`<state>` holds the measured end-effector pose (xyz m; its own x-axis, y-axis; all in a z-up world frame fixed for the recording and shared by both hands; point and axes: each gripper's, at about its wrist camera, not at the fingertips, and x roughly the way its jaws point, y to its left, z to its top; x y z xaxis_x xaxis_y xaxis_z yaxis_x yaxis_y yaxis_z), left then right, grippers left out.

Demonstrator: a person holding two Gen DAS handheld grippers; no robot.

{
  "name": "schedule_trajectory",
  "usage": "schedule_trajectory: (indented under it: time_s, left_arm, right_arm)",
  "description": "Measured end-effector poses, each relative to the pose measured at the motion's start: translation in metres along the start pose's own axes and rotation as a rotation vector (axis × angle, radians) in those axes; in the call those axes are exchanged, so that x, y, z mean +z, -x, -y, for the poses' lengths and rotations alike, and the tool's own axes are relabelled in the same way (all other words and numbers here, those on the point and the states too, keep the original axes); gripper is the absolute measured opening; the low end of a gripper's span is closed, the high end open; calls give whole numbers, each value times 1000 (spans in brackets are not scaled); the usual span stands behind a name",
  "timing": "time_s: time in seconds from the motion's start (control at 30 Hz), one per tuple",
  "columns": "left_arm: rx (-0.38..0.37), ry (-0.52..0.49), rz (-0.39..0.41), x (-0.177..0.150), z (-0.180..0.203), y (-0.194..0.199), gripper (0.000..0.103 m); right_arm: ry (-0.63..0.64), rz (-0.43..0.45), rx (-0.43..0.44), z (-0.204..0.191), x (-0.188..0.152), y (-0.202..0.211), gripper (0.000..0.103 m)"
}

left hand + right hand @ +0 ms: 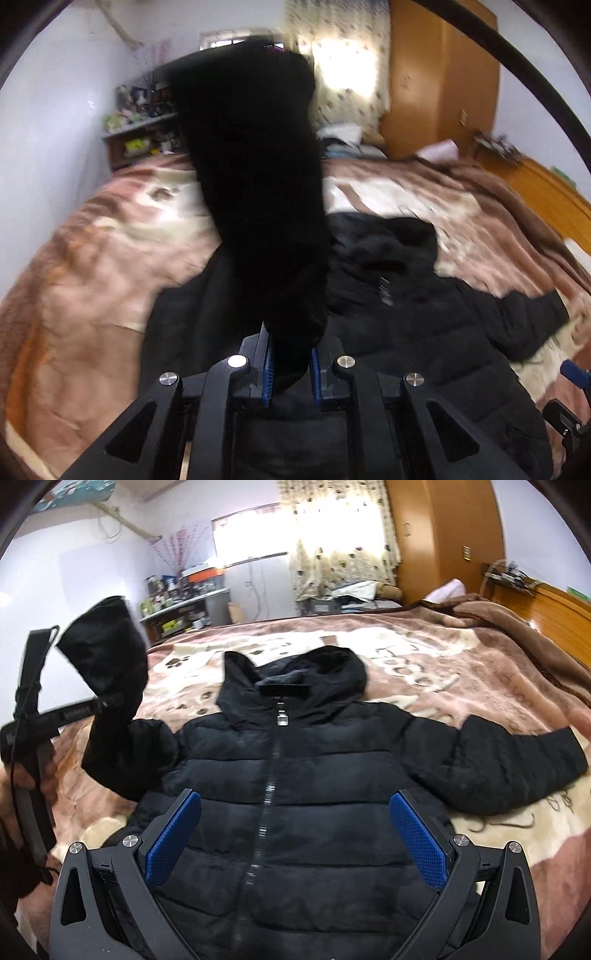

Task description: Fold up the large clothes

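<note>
A black hooded puffer jacket (295, 794) lies face up on the bed, zipper closed, hood (317, 675) pointing away. My left gripper (290, 365) is shut on the jacket's left sleeve (255, 184) and holds it lifted above the bed; the sleeve hides the middle of the left wrist view. The same sleeve (107, 653) and the left gripper (92, 703) show at the left of the right wrist view. My right gripper (295, 834) is open and empty above the jacket's lower front. The other sleeve (517, 764) lies spread out to the right.
The bed is covered by a pink and brown patterned blanket (424, 664). A cluttered shelf (177, 598) stands at the far left wall, a curtained window (332, 535) behind, a wooden wardrobe (443, 535) and headboard (546, 602) at the right.
</note>
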<state>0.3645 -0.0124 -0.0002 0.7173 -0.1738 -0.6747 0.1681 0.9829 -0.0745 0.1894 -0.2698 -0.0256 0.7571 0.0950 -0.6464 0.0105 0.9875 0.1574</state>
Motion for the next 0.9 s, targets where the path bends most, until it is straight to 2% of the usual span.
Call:
schedule_trajectory:
  time_s: [0.17, 0.3, 0.37, 0.5, 0.6, 0.63, 0.67, 0.7, 0.73, 0.77, 0.8, 0.9]
  left_arm:
    - [-13, -56, -56, -14, 56, -29, 16]
    - [-23, -66, -185, -25, 90, -74, 16]
    - [-56, -96, -209, -34, 101, -84, 16]
    - [-45, -137, -254, -48, 106, -98, 20]
    - [-97, -130, -279, -52, 99, -102, 25]
    - [-110, -128, -283, -52, 97, -102, 28]
    - [-130, -117, -282, -52, 93, -100, 38]
    - [-156, -101, -281, -52, 90, -100, 55]
    - [-182, -86, -276, -50, 86, -95, 64]
    - [-190, -76, -254, -48, 82, -88, 77]
    - [-190, -72, -241, -45, 79, -83, 80]
    - [-215, -59, -234, -31, 58, -51, 80]
  right_arm:
    - [-49, -15, -35, 34, -6, 0, 102]
    - [-50, -26, -54, 49, -10, -2, 102]
    - [-56, -33, -60, 55, -11, -4, 102]
    - [-75, -54, -57, 61, -12, -15, 102]
    - [-89, -74, -50, 63, -14, -24, 102]
    - [-94, -80, -49, 63, -14, -27, 102]
    - [-94, -84, -54, 62, -14, -29, 102]
    - [-82, -84, -53, 59, -13, -31, 102]
    - [-68, -85, -53, 56, -13, -33, 102]
    - [-58, -88, -54, 54, -11, -35, 102]
    - [-53, -89, -48, 52, -10, -37, 102]
    - [-28, -105, -6, 47, -3, -49, 102]
